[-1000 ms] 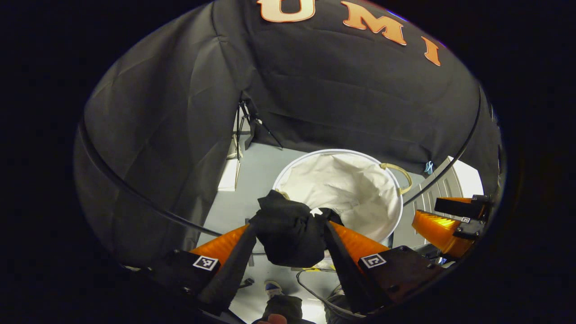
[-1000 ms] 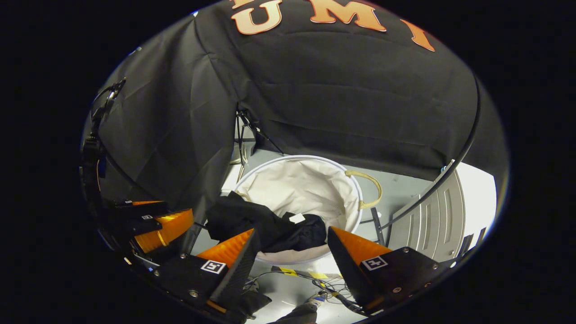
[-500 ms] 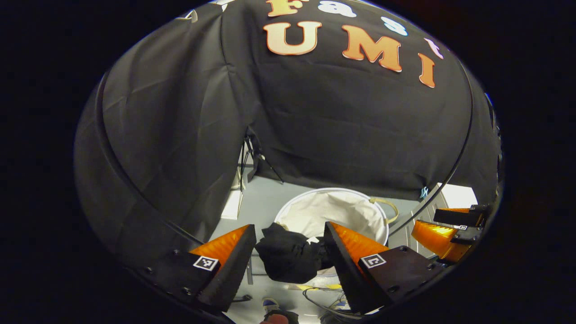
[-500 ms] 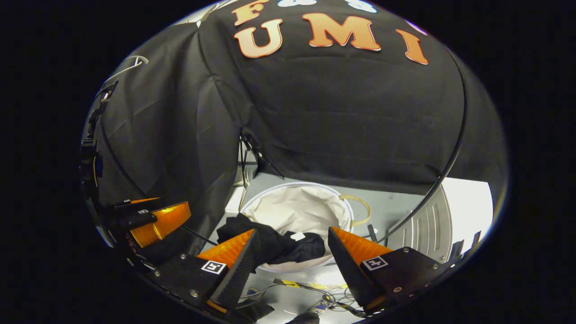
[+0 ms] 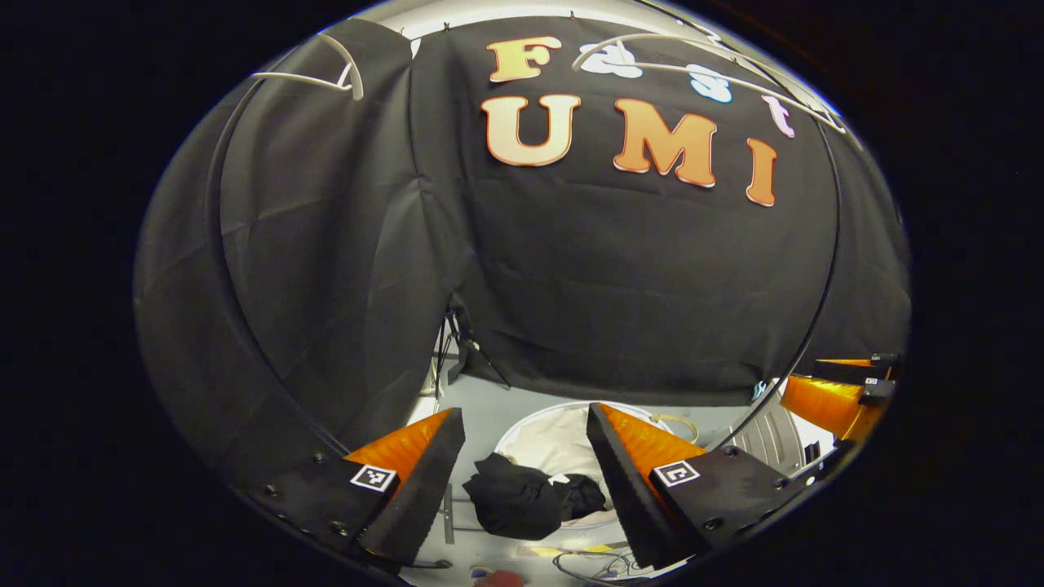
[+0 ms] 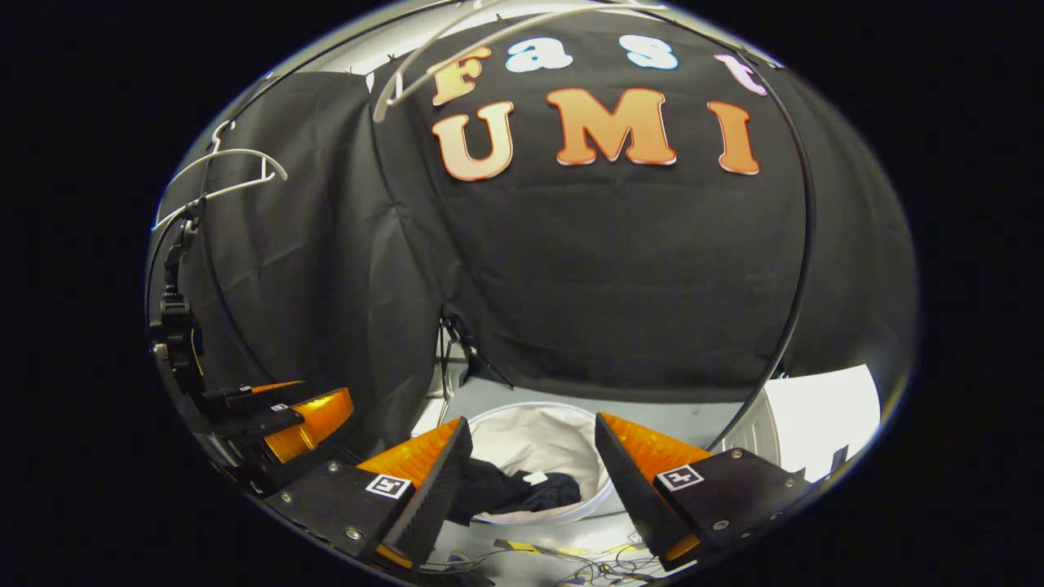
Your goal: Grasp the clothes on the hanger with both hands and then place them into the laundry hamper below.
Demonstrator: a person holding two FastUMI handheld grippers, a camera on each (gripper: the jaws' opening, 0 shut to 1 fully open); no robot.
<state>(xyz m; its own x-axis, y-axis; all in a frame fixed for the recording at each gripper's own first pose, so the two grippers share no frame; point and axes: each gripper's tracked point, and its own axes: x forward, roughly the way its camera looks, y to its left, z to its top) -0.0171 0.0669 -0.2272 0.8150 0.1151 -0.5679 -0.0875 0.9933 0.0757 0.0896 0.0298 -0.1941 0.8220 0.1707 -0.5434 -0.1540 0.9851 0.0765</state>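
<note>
Two hand-held grippers hang above the laundry hamper, both with their fingers spread and nothing between them. In the left gripper view, the left hand-held gripper (image 5: 526,424) frames the white laundry hamper (image 5: 542,436) on the grey floor (image 5: 489,408) far below. The black clothes (image 5: 522,505) lie bunched at the hamper's near rim, draped partly over its edge toward the camera. A pale rope handle (image 5: 681,424) shows on the hamper's far right side. At the right edge of this view the right hand-held gripper's orange body is seen side-on, well apart from the hamper.

In the right gripper view, the right hand-held gripper (image 6: 530,432) also looks down on the hamper (image 6: 530,440), and the clothes (image 6: 514,493) appear as a dark heap in the near part of its white lining, with a small white tag on top. This view shows the other gripper (image 6: 277,408) at the lower left, its orange side lit, with a dark stand (image 6: 175,318) rising behind it.

White hangers (image 6: 220,175) show bare at the upper left of the right gripper view; another hanger arcs across the top. The left gripper view catches hanger wires (image 5: 326,73) near its top edge too. Loose cables (image 6: 571,567) and a strip of yellow tape lie on the floor in front of the hamper. A white panel (image 6: 824,408) stands at the right in the right gripper view.
</note>
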